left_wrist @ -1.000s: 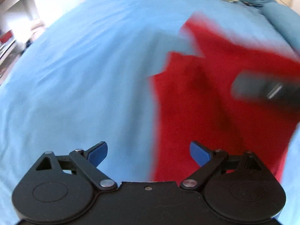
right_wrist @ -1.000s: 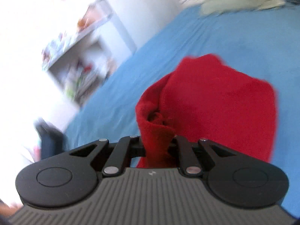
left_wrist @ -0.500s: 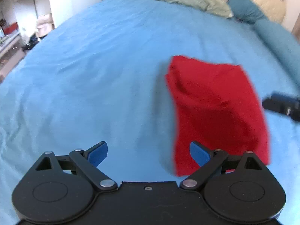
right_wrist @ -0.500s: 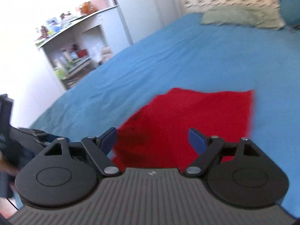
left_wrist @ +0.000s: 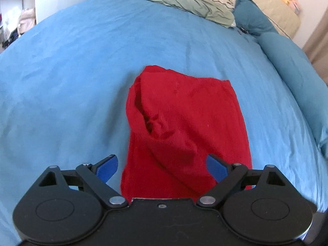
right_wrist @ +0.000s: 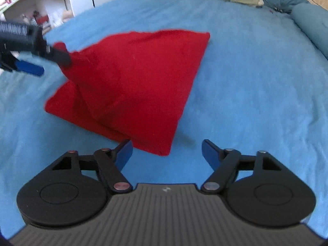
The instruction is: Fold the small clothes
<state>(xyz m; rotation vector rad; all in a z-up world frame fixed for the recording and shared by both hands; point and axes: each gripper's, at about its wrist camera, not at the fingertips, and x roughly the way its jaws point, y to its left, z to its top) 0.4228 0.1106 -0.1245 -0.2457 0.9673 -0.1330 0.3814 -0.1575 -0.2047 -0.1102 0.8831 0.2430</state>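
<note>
A red garment (left_wrist: 184, 123) lies folded over on the blue bed sheet (left_wrist: 61, 102), with a rumpled pocket along its left side. My left gripper (left_wrist: 161, 161) is open and straddles the garment's near edge, pads clear of the cloth. In the right wrist view the garment (right_wrist: 133, 82) spreads out as a rough triangle. The left gripper (right_wrist: 54, 66) is at its far left corner, one finger over the cloth. My right gripper (right_wrist: 166, 145) is open with its jaws closing. The garment's near corner sits between them, untouched by the pads.
A grey-green pillow (left_wrist: 190, 6) and teal pillows (left_wrist: 252, 20) lie at the head of the bed. A long teal bolster (left_wrist: 297, 78) runs down the right side. White shelves with clutter (right_wrist: 30, 4) stand beyond the bed's left edge.
The right gripper was shut on the lifted red garment, then let go and opened. The garment now lies on the bed. Both grippers have shifted to its near edges.
</note>
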